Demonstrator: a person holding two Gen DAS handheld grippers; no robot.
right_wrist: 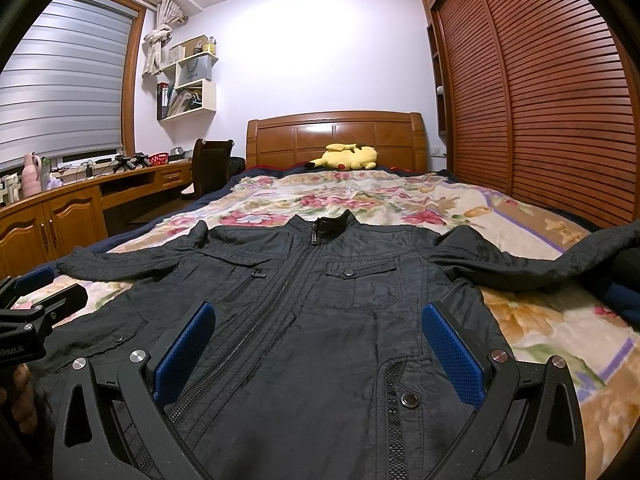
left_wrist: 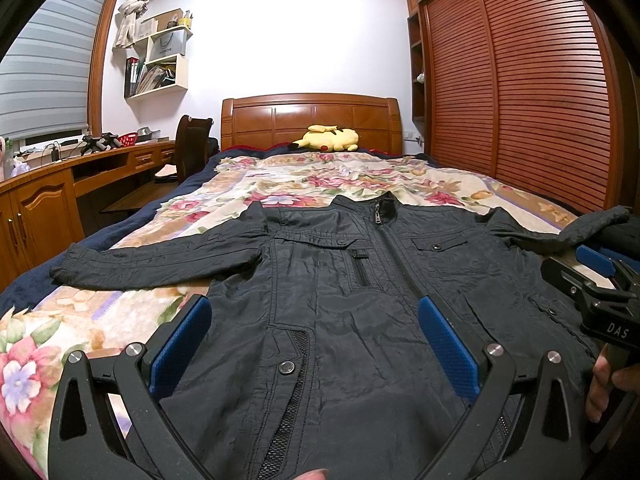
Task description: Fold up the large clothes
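In the left wrist view, the left gripper (left_wrist: 314, 332) hovered wide open over the black jacket (left_wrist: 360, 280), gripping nothing. The jacket lay zipped, front up, sleeves spread, on the floral blanket (left_wrist: 304, 180).

In the right wrist view, the right gripper (right_wrist: 318, 338) was likewise spread wide and empty above the jacket's hem.

Jacket (left_wrist: 320, 300) hem cut off by the lower edge in both wrist views; its right sleeve end (right_wrist: 624, 240) runs past the frame edge; shelf contents (left_wrist: 160, 68) too small to identify; hand (left_wrist: 604, 384) only partly visible
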